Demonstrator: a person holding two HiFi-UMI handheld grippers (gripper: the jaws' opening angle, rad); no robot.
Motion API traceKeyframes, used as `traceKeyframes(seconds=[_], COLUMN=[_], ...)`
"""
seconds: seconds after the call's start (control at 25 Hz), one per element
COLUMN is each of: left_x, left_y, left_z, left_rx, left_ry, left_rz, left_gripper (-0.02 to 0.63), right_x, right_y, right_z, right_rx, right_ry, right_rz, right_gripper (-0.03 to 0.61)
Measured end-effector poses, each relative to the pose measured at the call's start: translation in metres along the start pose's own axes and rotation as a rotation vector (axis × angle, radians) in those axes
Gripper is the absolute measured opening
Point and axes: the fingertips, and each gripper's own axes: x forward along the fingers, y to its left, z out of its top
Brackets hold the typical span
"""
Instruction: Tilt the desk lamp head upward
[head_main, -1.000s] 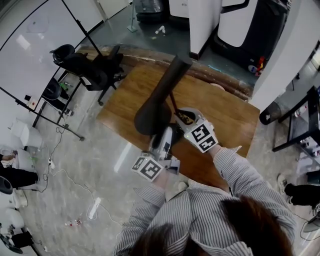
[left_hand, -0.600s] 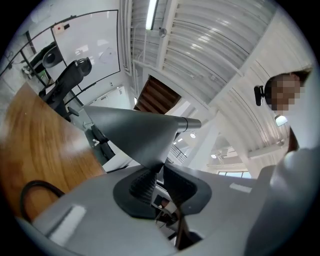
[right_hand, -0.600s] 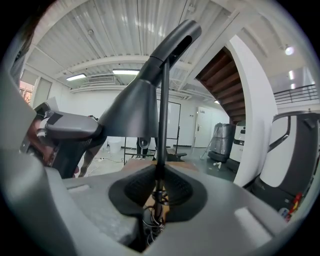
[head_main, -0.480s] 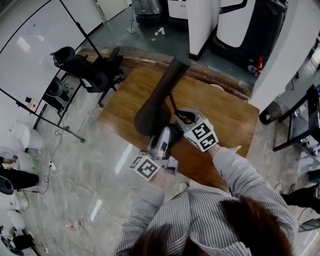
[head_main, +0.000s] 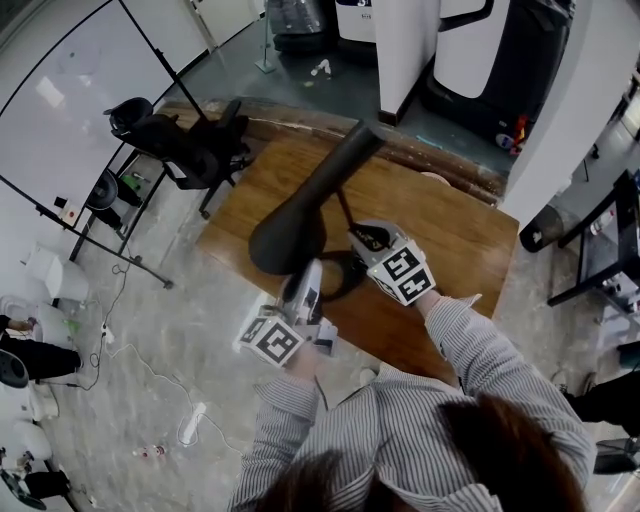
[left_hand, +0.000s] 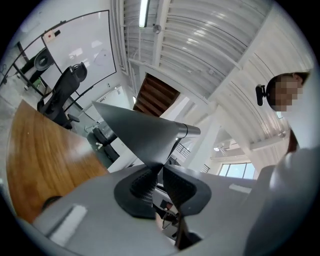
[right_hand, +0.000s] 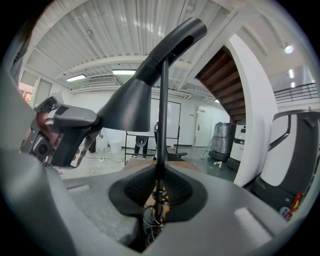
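The lamp head (head_main: 288, 235) is dark, matt and smooth; metal or plastic cannot be told. Its stem (right_hand: 163, 110) is a smooth dark rod. The bench (head_main: 440, 235) is brown wood with visible grain, lightly satin. The floor (head_main: 190, 300) is grey, polished and glossy. The fingers (right_hand: 182, 190) of the right gripper (right_hand: 160, 186) carry black, finely ribbed pads set in smooth matt grey plastic. The sleeve (head_main: 470, 335) is striped cloth.

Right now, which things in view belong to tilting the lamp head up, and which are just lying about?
In the job:
lamp head, its rim between the closing jaws of the left gripper
lamp stem, clamped by the right gripper
wooden table under the lamp

Lying about:
office chair
power strip on the floor
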Motion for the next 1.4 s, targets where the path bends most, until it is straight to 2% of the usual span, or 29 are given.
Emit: traceKeyframes(seconds=[0.28,0.56,0.76,0.96,1.16,1.4], left_x=[-0.010,-0.019,-0.021,-0.028,-0.032,-0.028], left_y=[0.000,0.000,-0.008,-0.020,-0.039,-0.060], left_z=[0.031,0.047,0.064,0.096,0.131,0.161], left_rx=[0.131,0.167,0.224,0.325,0.414,0.536], left_ry=[0.020,-0.007,-0.019,-0.060,-0.120,-0.129], left_rz=[0.038,0.073,0.098,0.126,0.110,0.091], left_gripper=[0.037,0.038,0.038,0.041,0.041,0.041], right_x=[0.004,0.003,0.002,0.004,0.003,0.004], right_y=[0.000,0.000,-0.001,-0.001,0.000,0.000], right_z=[0.003,-0.001,-0.001,0.000,0.000,0.002], right_rx=[-0.003,-0.006,-0.002,0.001,0.002,0.004], right_ry=[0.001,0.003,-0.007,-0.004,-0.002,-0.012], right_rz=[0.002,-0.004,-0.007,-0.013,-0.020,-0.027], right_gripper=[0.048,0.048,0.048,0.048,0.048,0.048])
